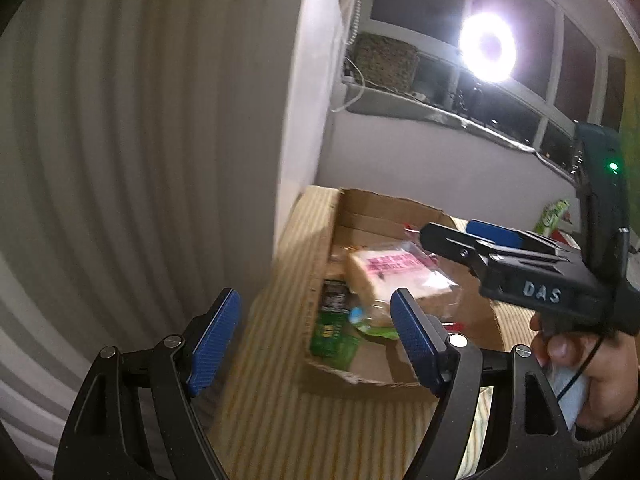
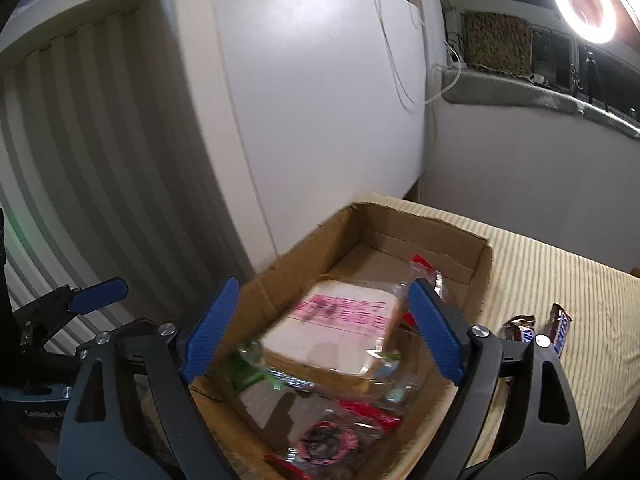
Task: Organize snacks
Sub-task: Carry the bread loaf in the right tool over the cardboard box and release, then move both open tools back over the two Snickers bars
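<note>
An open cardboard box (image 2: pixel 420 236) stands on a striped tablecloth (image 2: pixel 552 280). In it, a wrapped sandwich (image 2: pixel 340 332) with a pink label lies tilted on top of green packets (image 1: pixel 332 332) and a clear bag with red trim (image 2: pixel 328 440). My right gripper (image 2: pixel 324 286) hangs open over the box. The sandwich lies between and below its blue pads, and neither pad touches it. My left gripper (image 1: pixel 316 300) is open with nothing in it, near the box's left side. The right gripper (image 1: pixel 452 229), held by a hand (image 1: pixel 576 360), shows from the side over the box (image 1: pixel 384 204).
Two chocolate bars (image 2: pixel 536 330) lie on the cloth right of the box. A white cabinet wall (image 2: pixel 312 120) and a ribbed panel (image 1: pixel 100 160) rise close on the left. A windowsill (image 1: pixel 440 112) with a ring light (image 1: pixel 486 48) is behind. A green carton (image 1: pixel 554 216) stands far right.
</note>
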`<action>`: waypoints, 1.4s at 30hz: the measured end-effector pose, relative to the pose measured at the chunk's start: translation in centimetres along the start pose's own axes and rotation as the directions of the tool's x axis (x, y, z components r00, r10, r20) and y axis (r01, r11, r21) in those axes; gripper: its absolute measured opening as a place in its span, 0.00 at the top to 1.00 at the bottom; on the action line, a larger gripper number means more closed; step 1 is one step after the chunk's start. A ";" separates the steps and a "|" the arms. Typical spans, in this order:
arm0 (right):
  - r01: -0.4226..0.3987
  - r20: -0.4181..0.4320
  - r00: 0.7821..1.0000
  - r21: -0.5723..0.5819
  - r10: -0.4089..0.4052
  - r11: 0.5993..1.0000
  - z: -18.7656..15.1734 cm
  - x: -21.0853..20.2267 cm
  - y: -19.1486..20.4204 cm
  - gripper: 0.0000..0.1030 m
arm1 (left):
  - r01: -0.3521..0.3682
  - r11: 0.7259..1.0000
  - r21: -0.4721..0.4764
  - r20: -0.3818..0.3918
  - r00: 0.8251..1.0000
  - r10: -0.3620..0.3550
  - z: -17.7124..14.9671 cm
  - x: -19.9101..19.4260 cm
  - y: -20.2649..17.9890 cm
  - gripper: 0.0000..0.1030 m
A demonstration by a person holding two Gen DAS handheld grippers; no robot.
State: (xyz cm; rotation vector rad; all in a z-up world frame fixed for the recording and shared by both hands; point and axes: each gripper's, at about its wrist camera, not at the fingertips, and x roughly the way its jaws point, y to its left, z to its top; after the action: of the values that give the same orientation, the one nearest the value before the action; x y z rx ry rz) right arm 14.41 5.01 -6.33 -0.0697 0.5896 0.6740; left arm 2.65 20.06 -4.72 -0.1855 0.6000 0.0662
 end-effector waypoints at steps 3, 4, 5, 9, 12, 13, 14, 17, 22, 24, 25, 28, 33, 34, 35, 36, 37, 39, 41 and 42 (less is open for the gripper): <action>-0.002 0.007 1.000 -0.006 0.002 1.000 -0.1 -0.6 0.6 0.13 | -0.014 1.000 -0.015 0.016 1.000 0.015 -0.1 -1.3 0.5 0.25; -0.003 0.011 1.000 -0.004 0.003 1.000 -0.2 -0.8 0.6 0.13 | -0.018 1.000 -0.015 0.017 1.000 0.019 -0.2 -1.6 0.6 0.25; -0.004 0.014 1.000 -0.002 0.004 1.000 -0.2 -1.0 0.7 0.13 | -0.023 1.000 -0.012 0.016 1.000 0.023 -0.2 -1.8 0.6 0.25; -0.001 0.024 1.000 0.019 0.000 1.000 -0.6 -2.0 -0.5 0.13 | -0.034 0.999 0.012 0.016 0.999 0.034 -0.4 -2.0 -0.3 0.25; 0.015 0.036 0.999 0.044 -0.017 0.999 -1.2 -3.4 -2.2 0.13 | -0.029 0.999 0.036 0.016 0.999 0.028 -0.3 -1.8 -1.7 0.25; 0.023 0.042 0.999 0.057 -0.026 0.998 -1.5 -4.0 -3.1 0.13 | -0.023 0.998 0.051 0.016 1.000 0.022 -0.2 -1.7 -2.6 0.25; 0.031 0.047 0.998 0.070 -0.034 0.997 -1.8 -4.5 -3.9 0.13 | -0.018 0.998 0.062 0.016 1.000 0.017 -0.3 -1.7 -3.2 0.25; 0.053 0.055 0.997 0.102 -0.059 0.993 -2.5 -5.8 -6.0 0.13 | 0.009 0.994 0.109 0.010 1.000 -0.011 -0.2 -1.1 -6.2 0.25; 0.149 0.066 0.984 0.196 -0.164 0.969 -5.1 -10.7 -12.8 0.13 | 0.102 0.979 0.175 -0.019 0.995 -0.100 -0.7 0.6 -12.2 0.25; 0.193 0.060 0.975 0.231 -0.212 0.953 -6.1 -12.6 -15.5 0.13 | 0.156 0.971 0.182 -0.042 0.988 -0.151 -1.1 1.4 -14.8 0.25; 0.209 0.055 0.972 0.243 -0.228 0.947 -6.5 -13.2 -16.5 0.13 | 0.186 0.966 0.182 -0.055 0.982 -0.179 -1.3 1.8 -15.9 0.25; 0.257 0.024 0.961 0.282 -0.274 0.924 -7.7 -15.1 -19.8 0.13 | 0.272 0.945 0.184 -0.096 0.961 -0.258 -2.2 3.2 -19.6 0.25; 0.270 -0.017 0.960 0.306 -0.278 0.913 -8.3 -15.2 -22.0 0.12 | 0.337 0.916 0.217 -0.137 0.940 -0.314 -4.1 4.8 -23.8 0.25; 0.267 -0.024 0.962 0.302 -0.273 0.915 -8.2 -15.0 -22.1 0.12 | 0.343 0.915 0.212 -0.136 0.938 -0.320 -4.2 5.1 -24.1 0.25; 0.263 -0.037 0.964 0.294 -0.264 0.919 -8.0 -14.4 -22.2 0.12 | 0.343 0.917 0.203 -0.133 0.937 -0.322 -4.2 5.5 -24.2 0.25; 0.260 -0.051 0.965 0.289 -0.256 0.922 -7.9 -14.0 -22.4 0.12 | 0.341 0.921 0.190 -0.130 0.938 -0.321 -4.2 6.0 -24.1 0.25; 0.253 -0.075 0.967 0.286 -0.242 0.924 -7.6 -13.2 -22.7 0.12 | 0.336 0.925 0.178 -0.129 0.940 -0.317 -4.1 6.4 -24.1 0.25; 0.224 -0.131 0.973 0.297 -0.192 0.928 -7.2 -10.6 -23.5 0.12 | 0.319 0.935 0.153 -0.134 0.944 -0.300 -3.9 7.6 -23.8 0.25; 0.170 -0.172 0.978 0.327 -0.118 0.930 -7.1 -8.2 -24.5 0.12 | 0.300 0.947 0.116 -0.139 0.949 -0.284 -3.6 9.2 -23.5 0.25; 0.142 -0.184 0.980 0.345 -0.082 0.928 -7.0 -7.1 -24.9 0.12 | 0.287 0.953 0.098 -0.142 0.952 -0.272 -3.5 10.0 -23.2 0.25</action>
State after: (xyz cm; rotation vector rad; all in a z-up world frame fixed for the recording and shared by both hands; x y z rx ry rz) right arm 21.64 -20.32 -11.53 0.1805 0.8557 0.4431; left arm 11.65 -3.34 -9.65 -0.1596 0.6969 -0.2575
